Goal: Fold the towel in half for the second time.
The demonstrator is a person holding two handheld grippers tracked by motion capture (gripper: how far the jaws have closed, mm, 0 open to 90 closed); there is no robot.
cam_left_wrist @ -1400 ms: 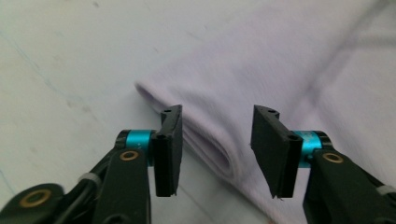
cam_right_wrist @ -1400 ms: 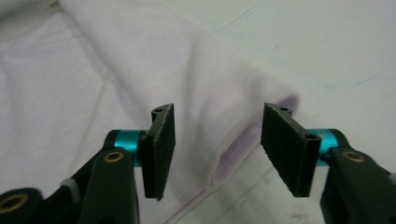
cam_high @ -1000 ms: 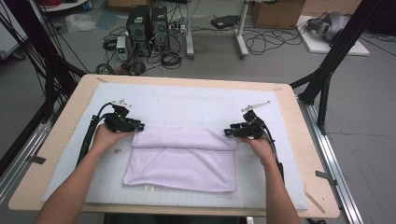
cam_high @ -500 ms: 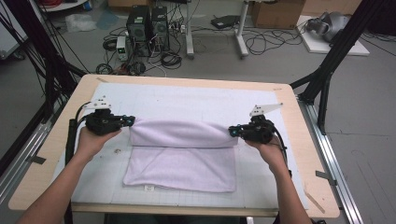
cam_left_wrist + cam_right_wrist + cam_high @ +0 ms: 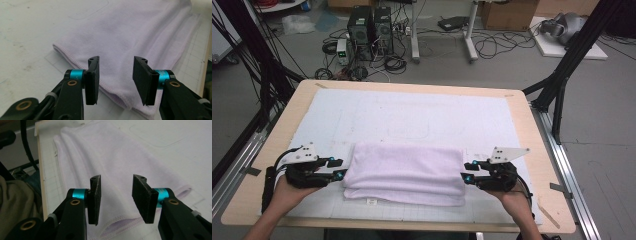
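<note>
Two grippers, left gripper [image 5: 337,168] and right gripper [image 5: 468,172], jaws parted, gripping nothing, one at each end of folded lilac towel [image 5: 404,172] lying near front edge of white mat [image 5: 412,112]. Risk judged: catching only the top layer on the next pinch, pulling the fold apart.

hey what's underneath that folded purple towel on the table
The folded towel lies on a white gridded mat that covers the wooden table. Its own lower layers show at the edges; anything between the folds or beneath the towel is covered.

No text, label or number is legible on anything here.
</note>
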